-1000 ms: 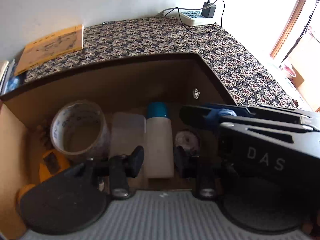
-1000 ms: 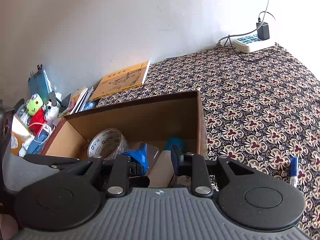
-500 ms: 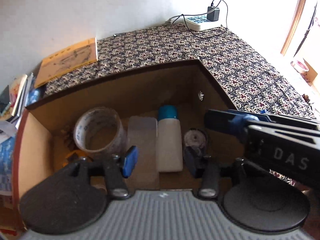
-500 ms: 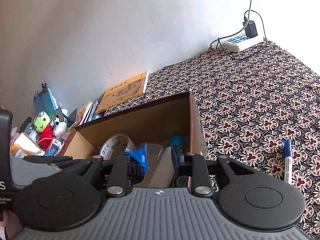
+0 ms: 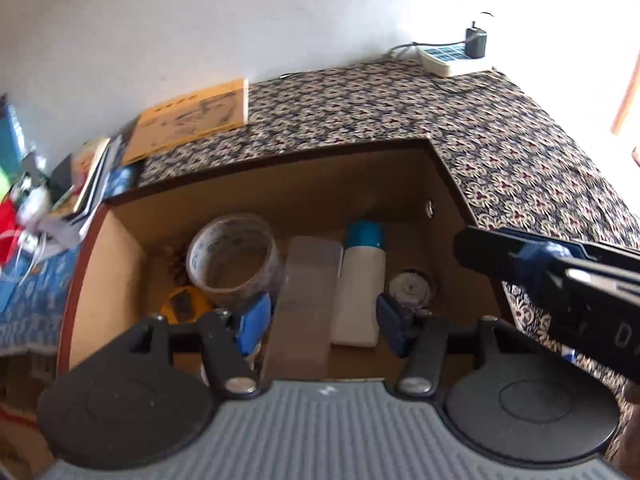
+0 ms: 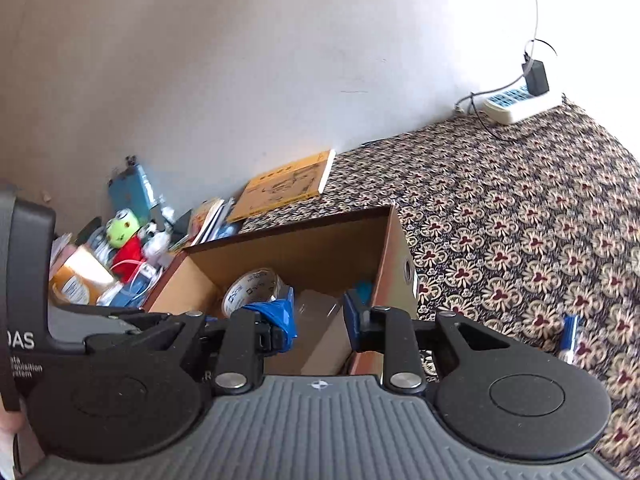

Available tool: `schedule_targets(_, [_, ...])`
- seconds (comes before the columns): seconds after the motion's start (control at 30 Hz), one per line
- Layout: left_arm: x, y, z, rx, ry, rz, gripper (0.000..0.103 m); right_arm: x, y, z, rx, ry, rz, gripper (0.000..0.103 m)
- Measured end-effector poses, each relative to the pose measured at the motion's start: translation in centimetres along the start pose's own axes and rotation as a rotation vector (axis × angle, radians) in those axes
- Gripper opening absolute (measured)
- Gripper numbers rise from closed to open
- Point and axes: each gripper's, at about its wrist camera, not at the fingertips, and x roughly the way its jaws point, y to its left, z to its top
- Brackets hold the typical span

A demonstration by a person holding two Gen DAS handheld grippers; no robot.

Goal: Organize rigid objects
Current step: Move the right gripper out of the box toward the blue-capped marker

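The left gripper hangs above the near edge of the cardboard box with its fingers spread apart and nothing between them. The right gripper is likewise spread and empty; it sits just to the right of the left unit, over the box's right-hand near corner.

Contents of the box, left to right in the left wrist view:
- a yellow object, partly hidden, at the near left;
- a roll of clear tape, standing on its side;
- a translucent case, lying flat;
- a white bottle with a teal cap, lying flat, touching the case;
- a small round toothed part, near the right wall.

One item remains outside: a blue marker lies on the patterned cloth to the right of the box, well apart from its wall. At the frame edge it is blurred, so its type is judged, not certain.

Step in hand: both tools are empty above the packed box, which suggests a placement is complete and the next item is to be fetched. The marker is the likely candidate.

Next move calls for: swinging the right gripper rightward and down, aligning the fingers across the marker's narrow body, then closing. The barrel is round and lies flat, so it may roll if one finger touches first.
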Motion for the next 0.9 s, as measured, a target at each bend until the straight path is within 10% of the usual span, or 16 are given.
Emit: schedule_targets(0.9, [-4.2,-11.6,-0.5,-0.118,-0.048,0.212,0.059,-5.9,-10.7,0.3,0.040,0.070,0.099,0.015])
